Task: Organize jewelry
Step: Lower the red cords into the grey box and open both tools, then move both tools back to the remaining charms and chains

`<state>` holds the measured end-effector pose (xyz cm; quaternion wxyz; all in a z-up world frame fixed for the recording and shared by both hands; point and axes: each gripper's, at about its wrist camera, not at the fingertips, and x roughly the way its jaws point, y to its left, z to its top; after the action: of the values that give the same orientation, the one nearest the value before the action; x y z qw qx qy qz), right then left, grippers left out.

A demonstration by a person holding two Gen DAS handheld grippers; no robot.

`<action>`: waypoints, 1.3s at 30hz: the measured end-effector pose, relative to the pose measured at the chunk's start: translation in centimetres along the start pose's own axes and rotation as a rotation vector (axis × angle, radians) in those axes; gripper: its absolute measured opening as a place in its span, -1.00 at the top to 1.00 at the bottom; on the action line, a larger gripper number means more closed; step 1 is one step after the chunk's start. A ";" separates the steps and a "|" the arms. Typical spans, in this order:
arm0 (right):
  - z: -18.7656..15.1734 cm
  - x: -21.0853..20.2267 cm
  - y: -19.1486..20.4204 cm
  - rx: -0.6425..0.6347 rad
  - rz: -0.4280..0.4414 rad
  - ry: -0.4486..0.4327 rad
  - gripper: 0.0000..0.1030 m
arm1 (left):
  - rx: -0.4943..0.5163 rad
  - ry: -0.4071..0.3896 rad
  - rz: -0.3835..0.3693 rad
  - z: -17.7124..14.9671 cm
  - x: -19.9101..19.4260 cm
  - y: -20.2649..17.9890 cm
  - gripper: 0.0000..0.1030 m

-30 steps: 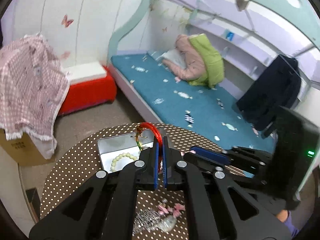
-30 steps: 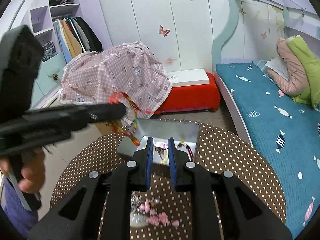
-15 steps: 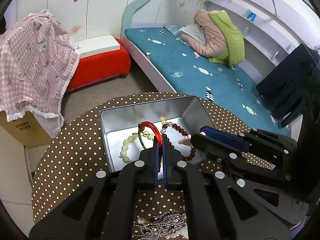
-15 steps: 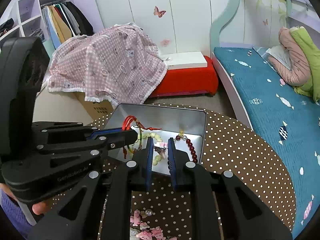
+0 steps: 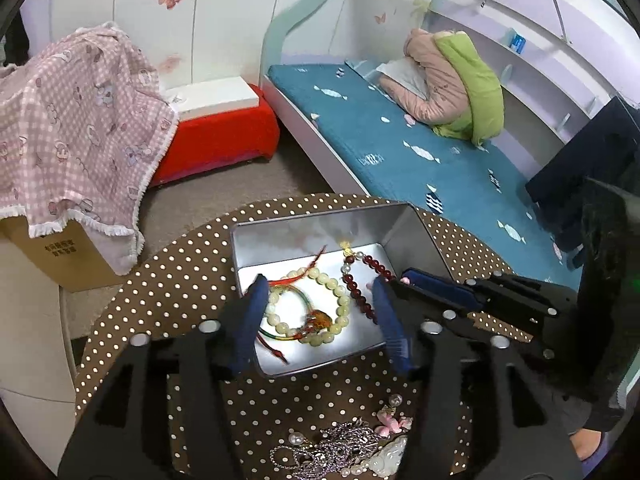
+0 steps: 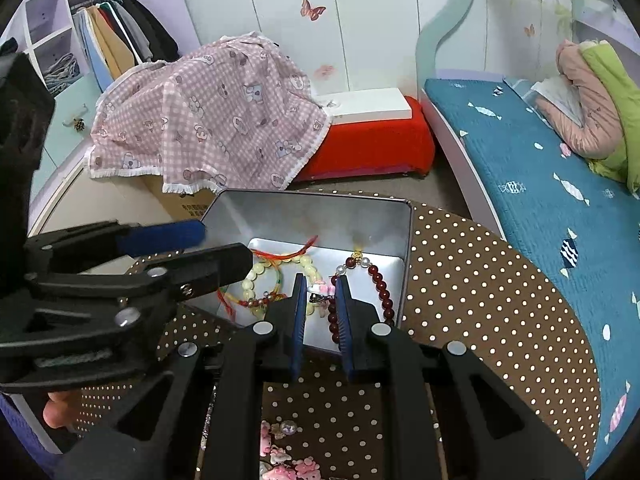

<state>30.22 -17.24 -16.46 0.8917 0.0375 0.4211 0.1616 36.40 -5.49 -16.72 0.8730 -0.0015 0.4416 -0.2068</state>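
Nearby, loose trinkets (image 5: pixel 352 448) lie on the table (image 5: pixel 160 292) before the tin (image 5: pixel 404 236).

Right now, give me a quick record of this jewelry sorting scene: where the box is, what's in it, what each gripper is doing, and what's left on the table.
container: open silver tin on the polka-dot table
in tin: pale bead bracelet, dark red bead bracelet, red cord bracelet
left gripper: jaws have just been opening, apart over the tin, red cord bracelet lies below them, released
right gripper: jaws shut on a small pink clip over the tin
left on table: silver chain pile, pink charms
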 end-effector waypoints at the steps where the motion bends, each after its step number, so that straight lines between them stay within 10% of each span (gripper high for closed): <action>1: 0.0 0.1 0.1 0.000 0.002 0.003 0.73 | 0.006 -0.002 0.001 0.0 -0.2 -0.1 -0.09; 17: -0.3 -1.4 0.2 0.021 -0.002 -0.016 0.54 | 0.000 -0.016 0.028 -0.6 -2.1 0.1 -0.10; 25: -1.1 -6.0 1.1 -0.018 -0.017 -0.098 0.18 | -0.022 -0.107 0.066 -2.0 -6.1 0.4 -0.63; 39: -9.1 -10.3 0.1 -0.042 -0.098 -0.134 0.04 | 0.032 -0.230 0.181 -10.2 -9.6 -3.7 -0.72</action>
<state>17.13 -21.10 -14.71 0.9254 0.0090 0.3582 0.1238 22.12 -3.52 -14.86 0.9329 0.0283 0.3337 -0.1328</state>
